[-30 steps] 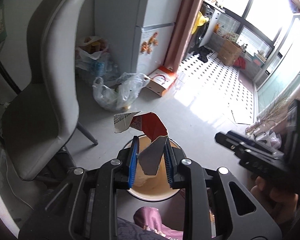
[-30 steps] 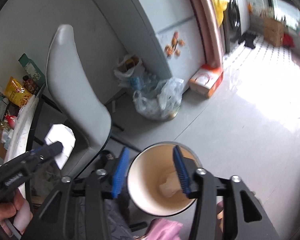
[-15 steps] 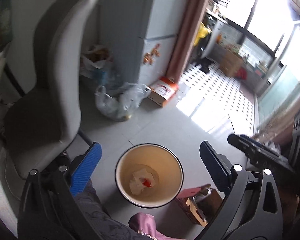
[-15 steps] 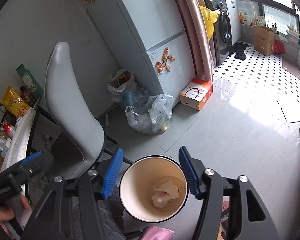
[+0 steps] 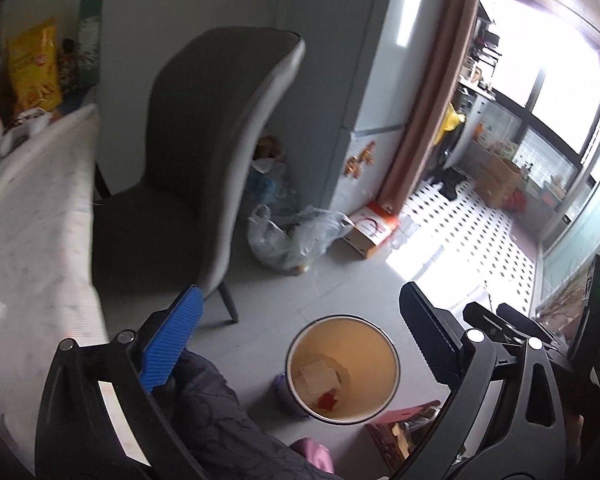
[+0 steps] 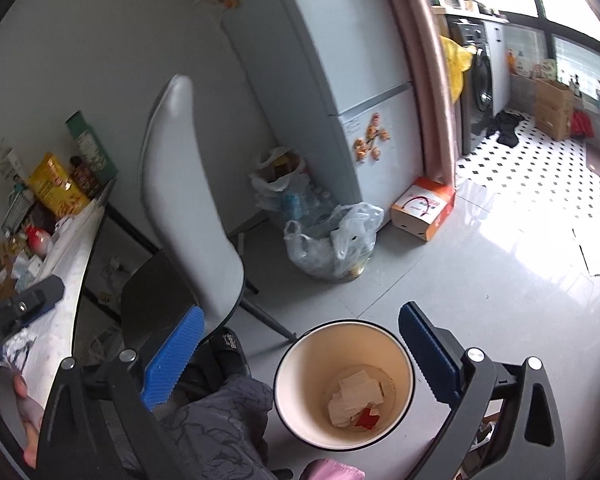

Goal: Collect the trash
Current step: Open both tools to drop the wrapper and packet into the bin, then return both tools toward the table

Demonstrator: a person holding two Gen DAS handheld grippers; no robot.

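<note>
A round cream waste bin [image 5: 343, 368] stands on the grey floor below both grippers. White and red paper scraps [image 5: 320, 382] lie at its bottom; they also show in the right wrist view [image 6: 356, 400] inside the bin [image 6: 344, 384]. My left gripper [image 5: 300, 344] is wide open and empty above and left of the bin. My right gripper [image 6: 300, 356] is wide open and empty, hovering over the bin. The left gripper's finger [image 6: 36, 300] shows at the left edge of the right wrist view, over the table.
A grey chair [image 5: 204, 168] stands left of the bin beside a white table [image 5: 32, 216] with snack packets [image 5: 34, 68]. A clear plastic bag [image 6: 332, 240], an orange-and-white box [image 6: 424, 210] and a fridge [image 6: 340, 80] stand behind. A person's leg [image 5: 220, 412] is below.
The left gripper opened and dropped the red-and-white wrapper into the bin, then swung left toward the table. The right gripper opened wider and rose a little.
</note>
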